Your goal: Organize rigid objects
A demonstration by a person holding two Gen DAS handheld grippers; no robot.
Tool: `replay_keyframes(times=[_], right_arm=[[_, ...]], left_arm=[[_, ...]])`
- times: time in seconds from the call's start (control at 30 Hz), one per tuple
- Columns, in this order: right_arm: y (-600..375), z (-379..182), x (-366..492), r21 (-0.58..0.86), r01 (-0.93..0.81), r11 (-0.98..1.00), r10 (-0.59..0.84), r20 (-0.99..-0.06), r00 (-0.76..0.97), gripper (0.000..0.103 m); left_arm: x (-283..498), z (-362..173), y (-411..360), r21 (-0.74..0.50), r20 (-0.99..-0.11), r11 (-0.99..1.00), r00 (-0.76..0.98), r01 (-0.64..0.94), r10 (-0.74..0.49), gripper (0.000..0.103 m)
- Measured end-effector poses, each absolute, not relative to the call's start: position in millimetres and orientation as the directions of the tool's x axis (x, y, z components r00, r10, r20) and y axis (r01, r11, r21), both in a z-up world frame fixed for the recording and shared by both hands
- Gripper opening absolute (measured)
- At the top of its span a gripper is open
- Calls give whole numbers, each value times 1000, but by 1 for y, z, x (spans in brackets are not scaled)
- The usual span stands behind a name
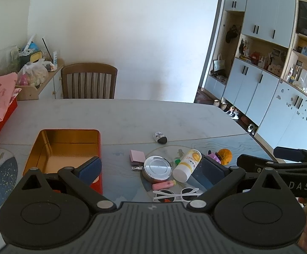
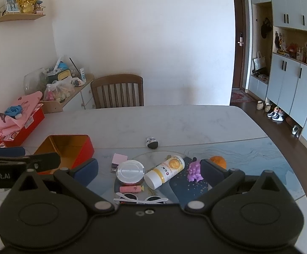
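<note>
Gaping wide, both tongs (image 1: 151, 167) (image 2: 149, 170) hover near the empty red tin (image 1: 68, 148).

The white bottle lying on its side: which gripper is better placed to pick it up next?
Probably the right gripper. It is open, and the white bottle lies between its fingers. The left gripper is also open but sits nearer the tin box.
</note>
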State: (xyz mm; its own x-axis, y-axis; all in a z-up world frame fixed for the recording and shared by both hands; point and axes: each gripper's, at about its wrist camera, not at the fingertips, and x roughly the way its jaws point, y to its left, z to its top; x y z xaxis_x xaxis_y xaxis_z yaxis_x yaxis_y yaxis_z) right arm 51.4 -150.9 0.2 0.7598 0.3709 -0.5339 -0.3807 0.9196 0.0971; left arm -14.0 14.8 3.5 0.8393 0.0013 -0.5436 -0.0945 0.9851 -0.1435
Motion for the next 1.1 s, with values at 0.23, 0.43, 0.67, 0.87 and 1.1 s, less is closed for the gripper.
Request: replay_keyframes(times=[0.23,0.43,0.67,0.87,1.1], right_arm=[[-152,3,52,93,-379,921,369,-526,766,103],[-155,2,54,98,-374,922,367,-525,768,103],[-162,-2,67,105,-374,921,369,-539,757,103],[-174,-11,87,121,-381,917,380,-561,735,103],[-194,-22,117,145,-381,913,389,-594,704,103]], left_arm=[[-14,4,13,-145,-539,985,842,-89,-3,101],[-11,7,12,-141,-543,986,840,-85,-5,101],[5,5,4,-135,-559,987,829,-88,-3,101],[24,-2,-8,-137,-580,986,815,-98,0,101],[43,-15,-22,-149,-623,981,782,-123,3,101]])
